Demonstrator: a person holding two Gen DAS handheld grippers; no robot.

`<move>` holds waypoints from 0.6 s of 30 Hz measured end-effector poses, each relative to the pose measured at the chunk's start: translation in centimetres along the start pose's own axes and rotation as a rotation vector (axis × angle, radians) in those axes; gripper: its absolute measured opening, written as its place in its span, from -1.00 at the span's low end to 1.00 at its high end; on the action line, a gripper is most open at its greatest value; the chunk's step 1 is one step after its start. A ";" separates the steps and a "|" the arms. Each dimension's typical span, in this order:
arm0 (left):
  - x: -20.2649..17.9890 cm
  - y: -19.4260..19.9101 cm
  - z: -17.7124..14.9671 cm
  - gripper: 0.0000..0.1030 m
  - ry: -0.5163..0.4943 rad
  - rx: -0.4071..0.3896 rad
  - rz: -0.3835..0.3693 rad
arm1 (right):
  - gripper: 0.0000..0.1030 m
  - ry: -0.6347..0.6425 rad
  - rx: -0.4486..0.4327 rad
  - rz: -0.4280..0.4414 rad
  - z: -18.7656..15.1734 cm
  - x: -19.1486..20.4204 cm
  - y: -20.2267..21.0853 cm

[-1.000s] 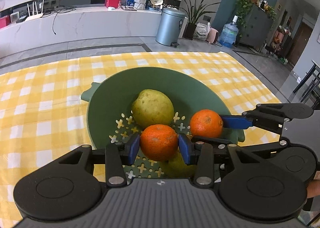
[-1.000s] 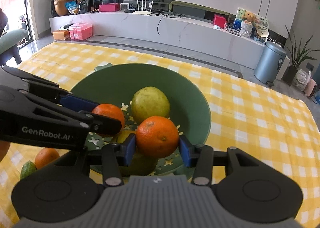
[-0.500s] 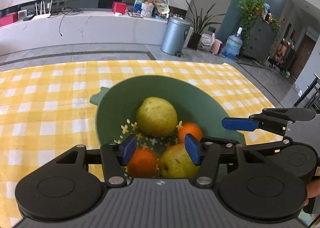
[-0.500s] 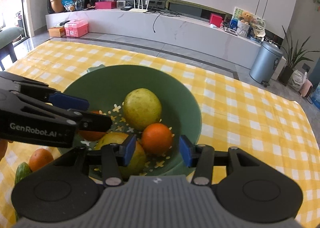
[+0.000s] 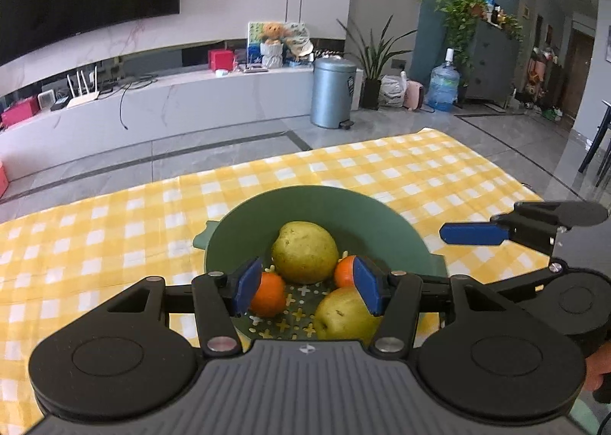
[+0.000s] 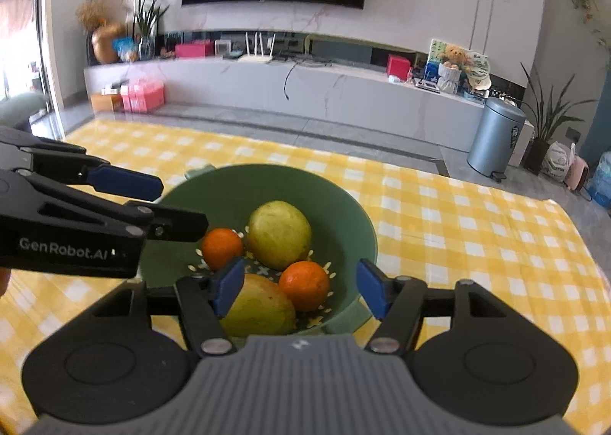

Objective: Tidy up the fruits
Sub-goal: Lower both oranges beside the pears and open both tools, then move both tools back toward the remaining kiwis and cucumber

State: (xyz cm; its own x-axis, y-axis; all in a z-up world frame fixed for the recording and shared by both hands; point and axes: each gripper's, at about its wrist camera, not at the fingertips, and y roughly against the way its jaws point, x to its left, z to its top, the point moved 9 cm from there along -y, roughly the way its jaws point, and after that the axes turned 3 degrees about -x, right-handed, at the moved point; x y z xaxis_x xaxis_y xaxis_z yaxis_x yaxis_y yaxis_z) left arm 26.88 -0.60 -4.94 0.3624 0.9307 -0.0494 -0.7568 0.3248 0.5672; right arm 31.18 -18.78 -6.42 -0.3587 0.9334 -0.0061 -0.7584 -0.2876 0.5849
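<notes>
A green colander bowl [image 5: 382, 213] [image 6: 343, 206] stands on the yellow checked cloth. It holds two yellow-green pears [image 5: 304, 251] [image 6: 279, 234] and two oranges [image 5: 269, 294] [image 6: 304, 284]. The second pear [image 5: 343, 314] [image 6: 259, 307] lies nearest me. The second orange [image 5: 344, 270] [image 6: 221, 248] lies beside the far pear. My left gripper [image 5: 307, 291] is open and empty above the bowl's near side. My right gripper [image 6: 301, 287] is open and empty above the bowl's near rim. Each gripper shows in the other's view [image 5: 473, 233] [image 6: 126, 183].
The yellow checked cloth [image 6: 477, 236] covers the table around the bowl. The table's far edge drops to a grey tiled floor. A grey bin [image 5: 331, 91] and a white TV bench [image 6: 305, 91] stand far behind.
Both grippers let go of their oranges, which now lie in the bowl. Both grippers opened and lifted up and back from the bowl.
</notes>
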 end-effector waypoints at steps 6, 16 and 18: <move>-0.5 1.4 -0.9 0.27 -0.022 0.010 -0.009 | 0.25 -0.109 -0.067 0.023 -1.5 0.2 3.1; -1.5 2.3 -3.8 0.27 -0.035 0.121 -0.087 | 0.25 -0.175 -0.056 0.015 -5.7 1.7 5.0; -1.5 2.4 -4.6 0.27 -0.026 0.142 -0.104 | 0.25 -0.178 -0.037 0.021 -6.6 2.1 4.9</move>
State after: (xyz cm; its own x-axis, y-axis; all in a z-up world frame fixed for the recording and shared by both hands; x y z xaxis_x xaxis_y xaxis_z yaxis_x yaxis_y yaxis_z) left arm 21.97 -0.42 -7.29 0.4504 0.8879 -0.0938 -0.6307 0.3907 0.6705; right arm 23.15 -19.66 -8.95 -0.2757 0.9492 0.1513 -0.7722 -0.3125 0.5532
